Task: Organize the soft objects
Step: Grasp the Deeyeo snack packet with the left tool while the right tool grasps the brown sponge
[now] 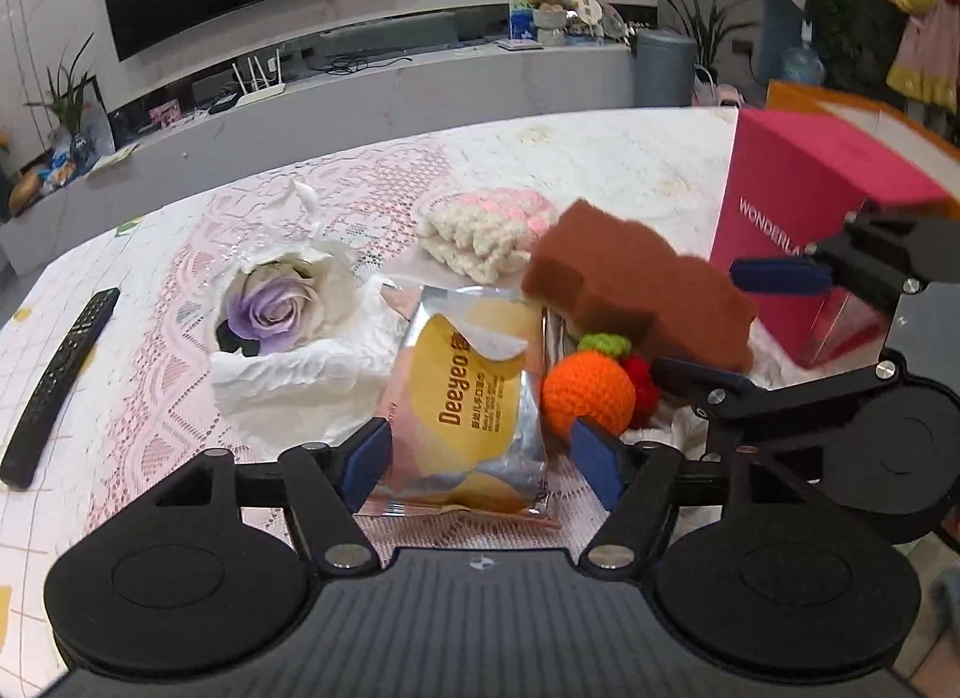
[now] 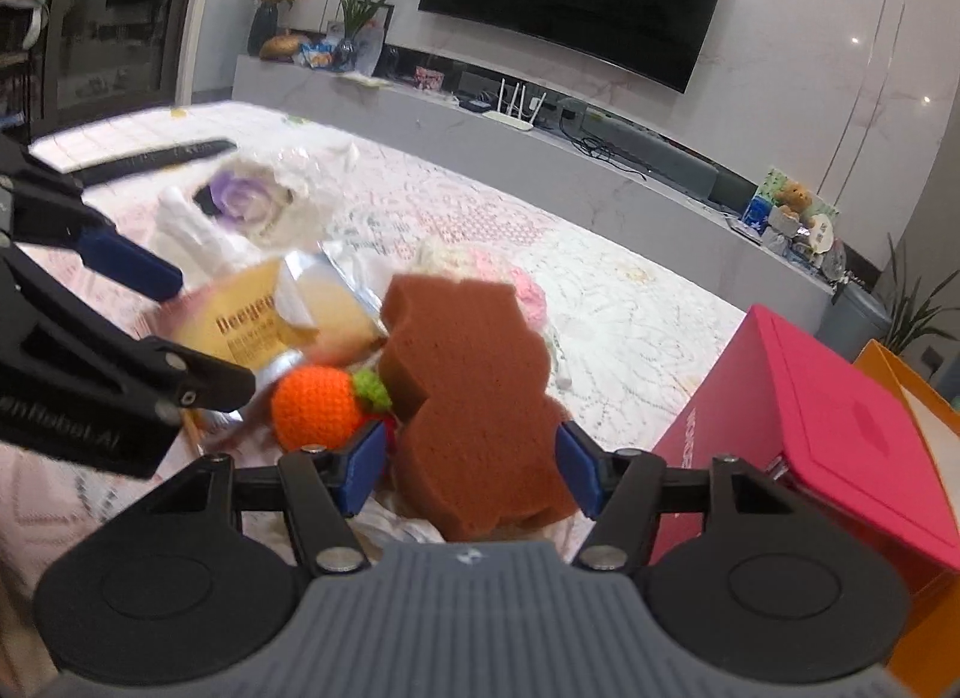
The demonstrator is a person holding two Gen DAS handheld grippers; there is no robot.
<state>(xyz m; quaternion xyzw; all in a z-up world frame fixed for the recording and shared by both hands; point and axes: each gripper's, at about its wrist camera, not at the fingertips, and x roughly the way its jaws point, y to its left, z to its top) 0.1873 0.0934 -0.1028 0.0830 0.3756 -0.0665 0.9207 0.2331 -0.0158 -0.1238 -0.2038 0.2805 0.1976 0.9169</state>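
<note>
Here, brown sponge (image 2: pixel 474 398) between the spread fingers of right tool (image 2: pixel 474 461).

The left gripper (image 1: pixel 480 461) hangs low over the lace tablecloth (image 1: pixel 180 398), its blue pads spread either side of a Deeyeo snack packet (image 1: pixel 468 404). At two o'clock sits a crocheted orange (image 1: pixel 588 395), a brown sponge (image 1: pixel 636 290) tilted above it. At nine o'clock, a black remote (image 1: pixel 60 386).
</note>
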